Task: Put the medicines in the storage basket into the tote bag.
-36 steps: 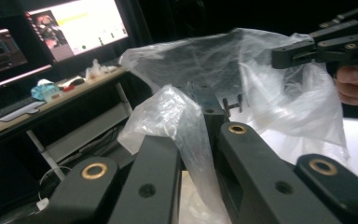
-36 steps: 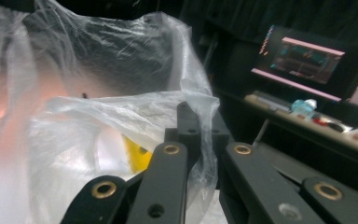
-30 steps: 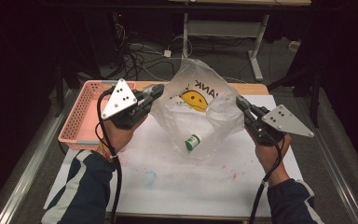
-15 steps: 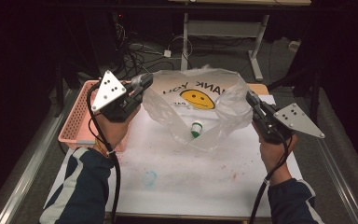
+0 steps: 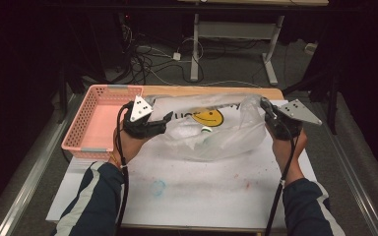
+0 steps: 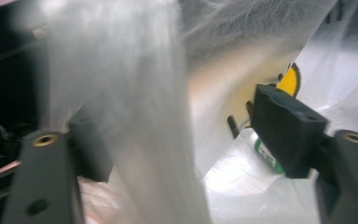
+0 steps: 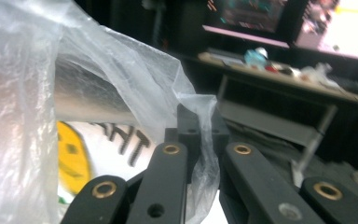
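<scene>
White paper [image 5: 202, 182] covers the table, cables trailing on the dark floor behind; pink basket [image 5: 98, 123] at left; clear smiley bag [image 5: 211, 130] holding a green-labelled bottle [image 5: 205, 130] stretches between left gripper [image 5: 166, 118], jaws parted around plastic, and right gripper [image 5: 265, 104], clamped on its edge.

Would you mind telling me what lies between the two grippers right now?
In the high view, the clear plastic bag with its yellow smiley print spans the stretch from the left gripper to the right gripper. A small green-and-white item sits inside it.

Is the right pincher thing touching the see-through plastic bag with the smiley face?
Touching. In the right gripper view, the right gripper's black jaws are shut on a fold of the clear plastic bag.
</scene>
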Demonstrator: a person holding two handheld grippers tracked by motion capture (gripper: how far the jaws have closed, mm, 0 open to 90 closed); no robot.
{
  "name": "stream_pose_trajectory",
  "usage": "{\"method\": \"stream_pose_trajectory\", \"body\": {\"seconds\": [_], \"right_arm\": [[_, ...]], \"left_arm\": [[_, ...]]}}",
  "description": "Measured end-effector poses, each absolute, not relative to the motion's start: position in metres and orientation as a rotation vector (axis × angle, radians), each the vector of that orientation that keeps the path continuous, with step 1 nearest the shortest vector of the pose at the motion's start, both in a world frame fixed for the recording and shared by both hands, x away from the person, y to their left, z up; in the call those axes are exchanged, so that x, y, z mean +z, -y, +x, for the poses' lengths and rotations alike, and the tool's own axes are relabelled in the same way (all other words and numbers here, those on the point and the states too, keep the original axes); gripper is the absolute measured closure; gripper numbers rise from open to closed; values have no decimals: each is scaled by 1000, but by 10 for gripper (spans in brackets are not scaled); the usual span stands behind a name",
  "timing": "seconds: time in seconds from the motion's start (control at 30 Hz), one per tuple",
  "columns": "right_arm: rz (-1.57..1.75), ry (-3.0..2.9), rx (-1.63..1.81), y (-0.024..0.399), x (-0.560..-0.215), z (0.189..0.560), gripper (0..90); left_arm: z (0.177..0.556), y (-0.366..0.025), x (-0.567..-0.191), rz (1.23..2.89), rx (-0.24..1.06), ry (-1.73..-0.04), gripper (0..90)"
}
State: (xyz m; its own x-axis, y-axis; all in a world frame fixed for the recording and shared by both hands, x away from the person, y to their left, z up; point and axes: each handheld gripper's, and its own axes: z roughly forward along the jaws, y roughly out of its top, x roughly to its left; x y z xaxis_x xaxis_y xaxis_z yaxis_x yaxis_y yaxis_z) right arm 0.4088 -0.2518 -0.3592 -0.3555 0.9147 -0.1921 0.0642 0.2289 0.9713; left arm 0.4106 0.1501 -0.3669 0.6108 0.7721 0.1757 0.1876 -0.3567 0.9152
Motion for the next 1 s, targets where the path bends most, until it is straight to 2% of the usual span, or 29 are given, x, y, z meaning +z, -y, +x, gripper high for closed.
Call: {"method": "stream_pose_trajectory", "body": {"seconds": [0.13, 0.2, 0.37, 0.43, 0.57, 0.67, 0.77, 0.87, 1.0], "right_arm": [[981, -1641, 1152, 259, -370, 430, 900], [1028, -1653, 1154, 263, -377, 438, 900], [1154, -1630, 1162, 276, -390, 450, 900], [1195, -1623, 1164, 282, -393, 451, 900], [1211, -1608, 1161, 289, -393, 450, 900], [1215, -1603, 1160, 292, -391, 449, 900], [1215, -1608, 1153, 292, -390, 448, 900], [1202, -1612, 1151, 292, -387, 446, 900], [1160, -1603, 1155, 291, -377, 441, 900]], "left_arm": [[417, -147, -372, 1930, 743, -768, 262], [422, -141, -377, 1988, 719, -771, 210], [431, -128, -390, 2113, 645, -750, 271], [431, -125, -394, 2142, 556, -728, 256], [430, -116, -408, 2224, 506, -698, 270], [431, -105, -424, 2343, 474, -690, 377], [431, -98, -435, 2445, 441, -655, 631], [430, -98, -435, 2466, 472, -630, 858], [424, -109, -417, 2387, 545, -616, 882]]}}
